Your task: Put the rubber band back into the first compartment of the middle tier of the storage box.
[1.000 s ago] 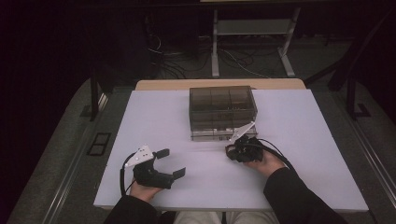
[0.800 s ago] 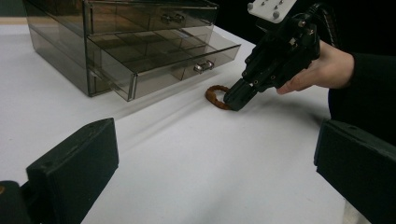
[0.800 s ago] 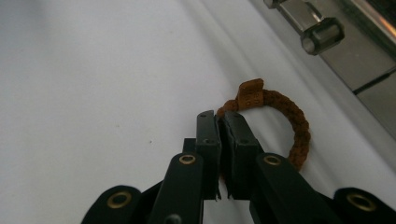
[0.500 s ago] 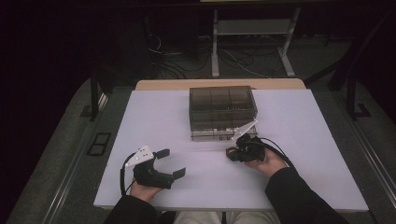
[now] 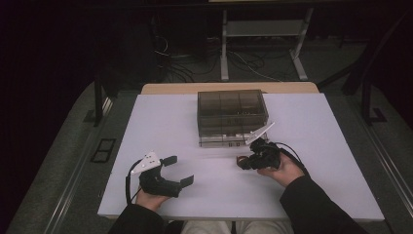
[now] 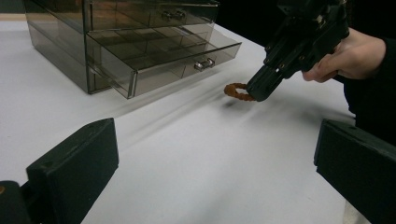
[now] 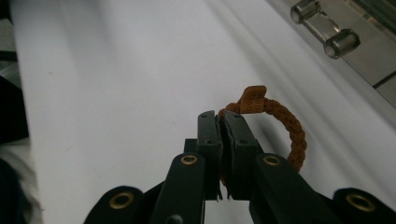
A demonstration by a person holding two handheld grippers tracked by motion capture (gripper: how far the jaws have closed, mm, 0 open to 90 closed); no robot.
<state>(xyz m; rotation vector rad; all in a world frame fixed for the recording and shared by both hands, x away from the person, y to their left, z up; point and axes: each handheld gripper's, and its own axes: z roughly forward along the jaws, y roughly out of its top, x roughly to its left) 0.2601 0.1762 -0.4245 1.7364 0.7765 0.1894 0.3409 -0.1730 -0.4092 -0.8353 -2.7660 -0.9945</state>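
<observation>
Item 1, braided ring point(image 7: 285, 126): a small orange-brown loop of plaited cord with a flat tag at its top. It is held clear of the table point(image 5: 160, 126), just in front of the chest's lower drawer, and is pinched at one side so that the greater part of the loop hangs free.

Item 2, right gripper point(image 5: 242, 163): the jaws are closed tight on the ring, with only the cord between them. The tool is pointed leftward and slightly down, a pose judged to suit carrying the ring toward, or away from, the open drawer; which of the two cannot be told.

Item 3, drawer chest point(image 5: 233, 116): a smoke-tinted transparent unit set at the far middle of the table. Its lower drawer point(image 6: 163, 56) is drawn partly out, and dividers are seen inside. Whether anything lies in the compartments cannot be made out through the dark plastic.

Item 4, left gripper point(image 5: 178, 170): the jaws are spread wide and nothing is held. It is rested low near the front left of the table, well apart from the chest, probably kept out of the way while the other hand works.
</observation>
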